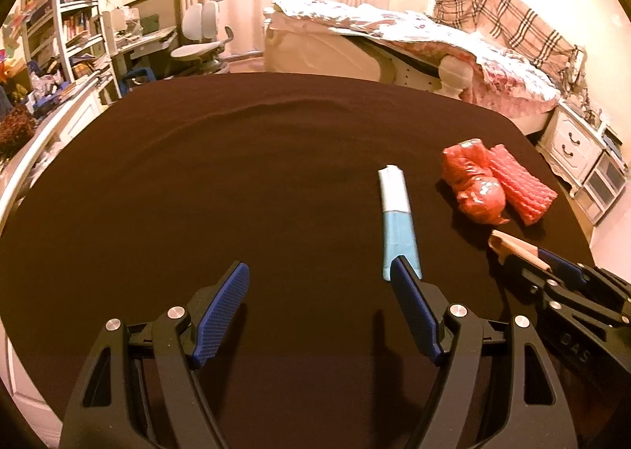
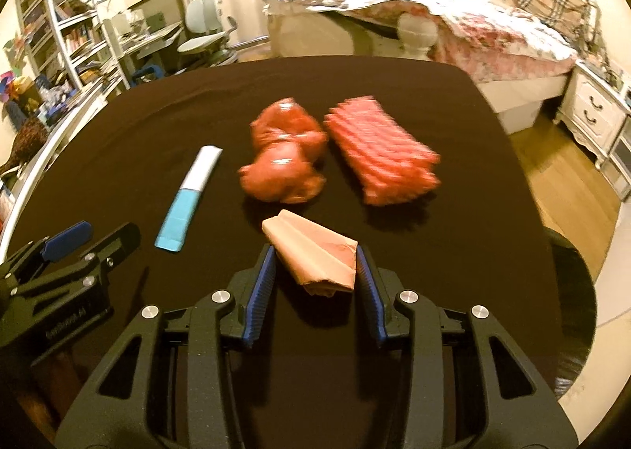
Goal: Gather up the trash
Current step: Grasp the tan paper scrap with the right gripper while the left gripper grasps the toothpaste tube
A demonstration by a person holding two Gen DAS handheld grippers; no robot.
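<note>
With my right gripper (image 2: 315, 271) pinching the brown paper wrapper (image 2: 311, 259) near the table's (image 2: 493, 173) right edge, left gripper (image 1: 319, 291) wide and empty, I squeeze squarely before lifting.

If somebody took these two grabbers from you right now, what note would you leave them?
Right gripper: jaws around the folded brown paper, pads at its sides.
Left gripper: open, empty, just short of the blue-and-white wrapper.
Crumpled red bag and red ribbed sheet lie farther back on the black tablecloth.
Done: nothing visibly collected. Left: all four pieces; no bin in view.
</note>
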